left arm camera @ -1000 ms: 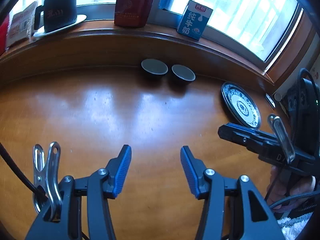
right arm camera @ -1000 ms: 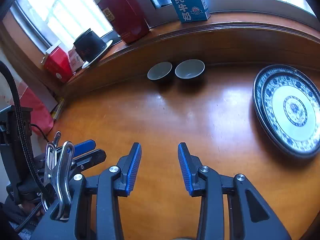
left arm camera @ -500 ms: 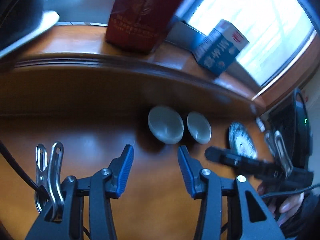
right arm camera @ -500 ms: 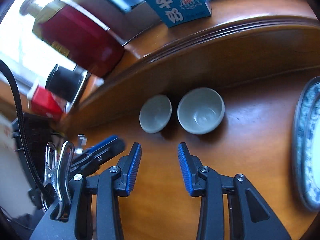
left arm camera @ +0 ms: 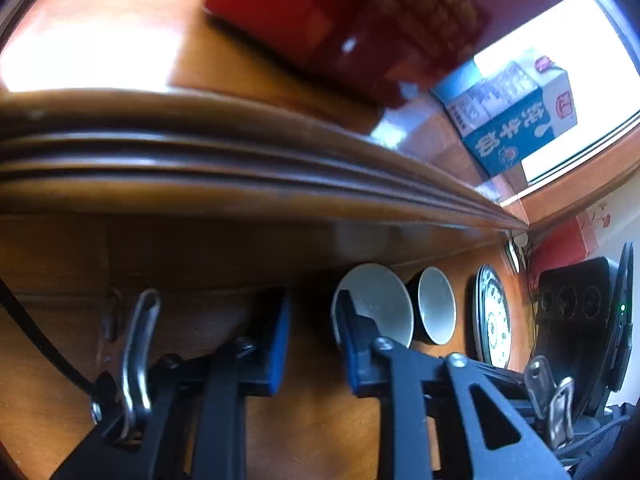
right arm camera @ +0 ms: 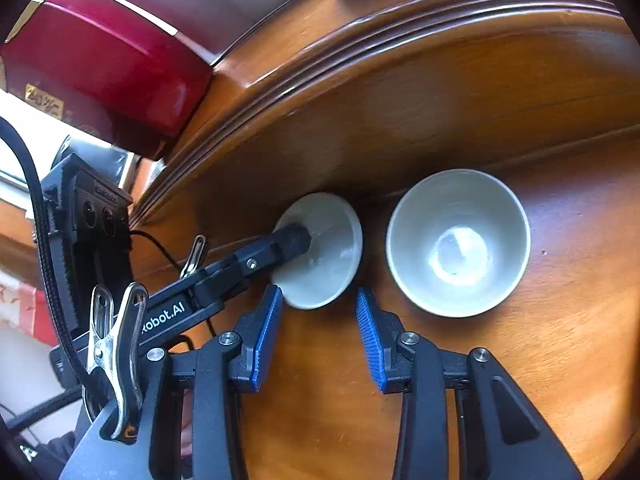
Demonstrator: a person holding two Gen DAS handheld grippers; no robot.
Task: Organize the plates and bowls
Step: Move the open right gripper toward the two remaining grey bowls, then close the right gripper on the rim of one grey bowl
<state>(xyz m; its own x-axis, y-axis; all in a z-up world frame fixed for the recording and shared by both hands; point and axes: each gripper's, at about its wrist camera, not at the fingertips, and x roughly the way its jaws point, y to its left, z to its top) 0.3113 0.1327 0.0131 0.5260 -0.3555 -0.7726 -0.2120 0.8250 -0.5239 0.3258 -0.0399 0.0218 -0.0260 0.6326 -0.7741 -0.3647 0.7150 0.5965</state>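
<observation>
Both jaws parted, empty | two bowls [right arm camera: 458, 242] [right arm camera: 320, 250] | one plate [left arm camera: 493, 316]

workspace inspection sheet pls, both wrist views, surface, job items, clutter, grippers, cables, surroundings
surface: glossy brown wooden table with a raised moulded ledge behind it.
job's things: two small grey bowls side by side by the ledge, left bowl and right bowl, both upright; a blue and white plate further right.
clutter: red box and blue milk carton on the ledge.
grippers: left gripper open, one finger inside the left bowl, the other outside its rim; right gripper open, above the table, holding nothing.
cables: black cable on the left gripper's body.
surroundings: bright window behind the ledge.
</observation>
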